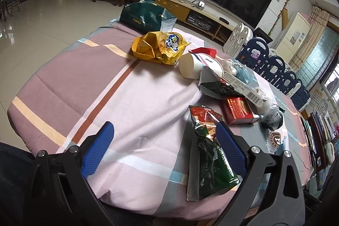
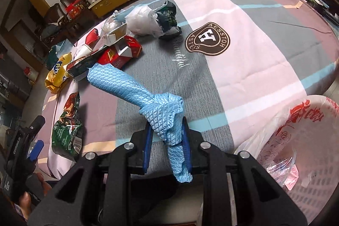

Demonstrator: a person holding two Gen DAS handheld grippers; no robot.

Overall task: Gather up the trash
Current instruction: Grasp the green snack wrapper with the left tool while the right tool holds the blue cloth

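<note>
My right gripper (image 2: 167, 130) is shut on a bunched light-blue textured cloth (image 2: 135, 88), whose free end hangs over the table toward the trash pile. At the lower right stands a white bin lined with a plastic bag (image 2: 296, 141) with wrappers inside. My left gripper (image 1: 165, 130) is open over the table's near edge; its right finger lies against a green and red snack bag (image 1: 209, 154). Beyond lie a yellow snack bag (image 1: 161, 48), a white paper cup (image 1: 190, 66), a red box (image 1: 239, 110), a long white carton (image 1: 243, 86) and a crumpled clear plastic bag (image 2: 144, 20).
The round table wears a pink, grey and mauve checked cloth (image 1: 84, 69). A dark green gift bag (image 1: 146, 16) stands at its far edge. Navy and white playpen panels (image 1: 275, 65) line the far side. A person's hand (image 2: 25, 204) holds the left gripper.
</note>
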